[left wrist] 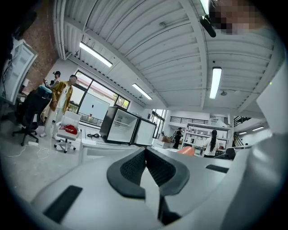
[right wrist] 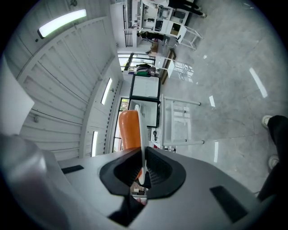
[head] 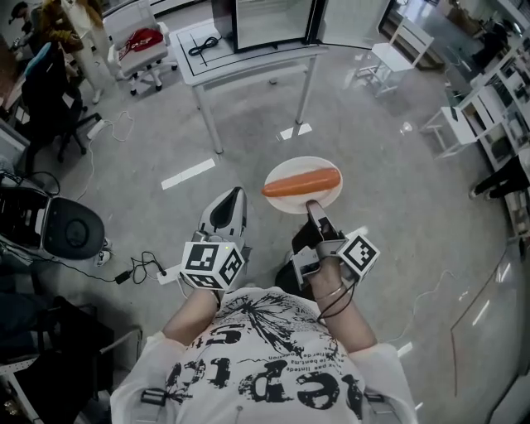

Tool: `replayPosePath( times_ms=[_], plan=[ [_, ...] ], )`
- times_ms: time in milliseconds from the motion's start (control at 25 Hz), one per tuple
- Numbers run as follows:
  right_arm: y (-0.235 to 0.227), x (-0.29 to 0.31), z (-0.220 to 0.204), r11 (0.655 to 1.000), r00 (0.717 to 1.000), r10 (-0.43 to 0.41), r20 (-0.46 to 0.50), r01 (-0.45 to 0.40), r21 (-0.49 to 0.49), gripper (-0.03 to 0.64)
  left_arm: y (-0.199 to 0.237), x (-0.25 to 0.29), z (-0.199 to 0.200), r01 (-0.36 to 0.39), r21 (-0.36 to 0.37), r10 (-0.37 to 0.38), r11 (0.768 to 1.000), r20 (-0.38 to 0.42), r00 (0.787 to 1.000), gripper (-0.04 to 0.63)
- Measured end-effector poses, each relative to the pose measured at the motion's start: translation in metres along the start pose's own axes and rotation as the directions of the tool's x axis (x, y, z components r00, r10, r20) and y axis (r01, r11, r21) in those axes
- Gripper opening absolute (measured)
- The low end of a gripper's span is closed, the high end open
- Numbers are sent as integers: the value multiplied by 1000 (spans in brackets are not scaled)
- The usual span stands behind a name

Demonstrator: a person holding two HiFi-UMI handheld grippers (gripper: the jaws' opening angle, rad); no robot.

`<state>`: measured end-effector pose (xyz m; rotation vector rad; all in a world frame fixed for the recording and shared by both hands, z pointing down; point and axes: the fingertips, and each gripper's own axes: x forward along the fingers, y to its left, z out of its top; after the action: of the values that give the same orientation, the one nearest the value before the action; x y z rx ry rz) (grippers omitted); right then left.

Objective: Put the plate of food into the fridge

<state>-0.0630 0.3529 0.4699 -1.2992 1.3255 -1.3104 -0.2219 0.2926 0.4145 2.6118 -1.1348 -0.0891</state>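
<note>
Closest to the head camera is a white T-shirt with black print, and both forearms reach forward from it, low in front of the body. On my right, the right gripper is rolled onto its side, marker cube out to the right. Its jaws pinch the near rim of a white round plate from above and below. That grip holds the plate flat, I judge, so the long orange food lying across it does not roll off. Plate and food hang in the air over the grey floor, well apart from the black glass-fronted fridge standing on a white tabletop ahead. The left gripper points level, just beside the plate without touching it. Its jaws are pressed together on nothing, free, I judge, for the fridge door. Whether that door is open I cannot tell.
</note>
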Motion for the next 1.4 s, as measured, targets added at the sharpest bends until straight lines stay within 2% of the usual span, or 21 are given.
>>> replayPosePath(
  times_ms=[440, 800, 1120, 1400],
  plan=[
    [8, 78, 117, 1000, 995, 24, -96, -26, -13, 26, -24, 124, 18, -93, 9, 92, 996, 49, 995, 8],
    [10, 109, 180, 999, 990, 33, -137, -35, -15, 26, -49, 185, 14, -105, 10, 104, 994, 51, 993, 8],
    [5, 160, 194, 1000, 993, 27, -112, -27, 1, 26, -17, 234, 15, -93, -4, 93, 996, 41, 995, 8],
    [20, 233, 201, 999, 998, 32, -60, -33, -16, 26, 35, 298, 50, -33, -12, 34, 999, 76, 997, 8]
  ],
)
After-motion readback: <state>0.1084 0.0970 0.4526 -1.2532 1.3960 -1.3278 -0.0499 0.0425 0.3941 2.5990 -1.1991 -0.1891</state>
